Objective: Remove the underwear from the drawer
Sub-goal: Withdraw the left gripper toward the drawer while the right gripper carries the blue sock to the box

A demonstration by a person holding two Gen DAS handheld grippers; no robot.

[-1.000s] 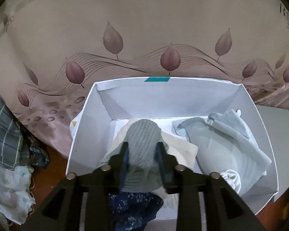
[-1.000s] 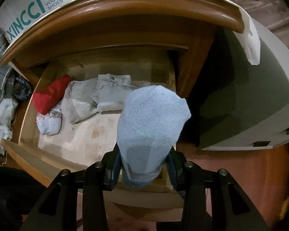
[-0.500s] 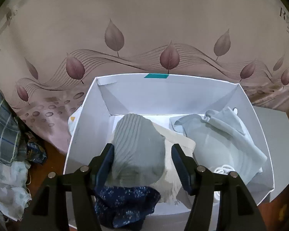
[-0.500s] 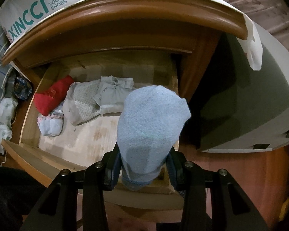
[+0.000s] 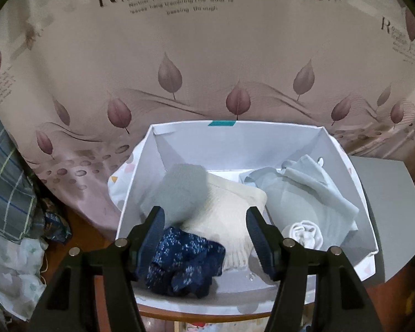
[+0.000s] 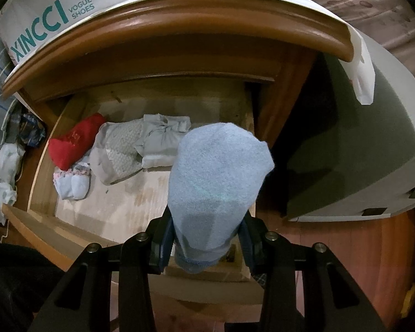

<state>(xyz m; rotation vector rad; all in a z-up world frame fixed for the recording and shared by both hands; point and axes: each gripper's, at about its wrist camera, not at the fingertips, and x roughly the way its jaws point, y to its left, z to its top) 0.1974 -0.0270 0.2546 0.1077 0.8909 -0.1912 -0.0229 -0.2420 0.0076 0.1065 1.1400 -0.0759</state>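
The left tongs [image 5: 204,229] are standing open above the white box [image 5: 235,144], jaws having just been opening, the grey underwear [image 5: 182,191] lying free at frame centre. The right tongs [image 6: 204,243] are gripping light blue underwear [image 6: 215,177] (lower centre) over the wooden drawer [image 6: 119,202].

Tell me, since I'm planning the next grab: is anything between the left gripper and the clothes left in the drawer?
The drawer lies open from above, and nothing covers the red piece or grey pieces. The left gripper, jaws open and empty, hovers over the white box; the path between isn't visible.
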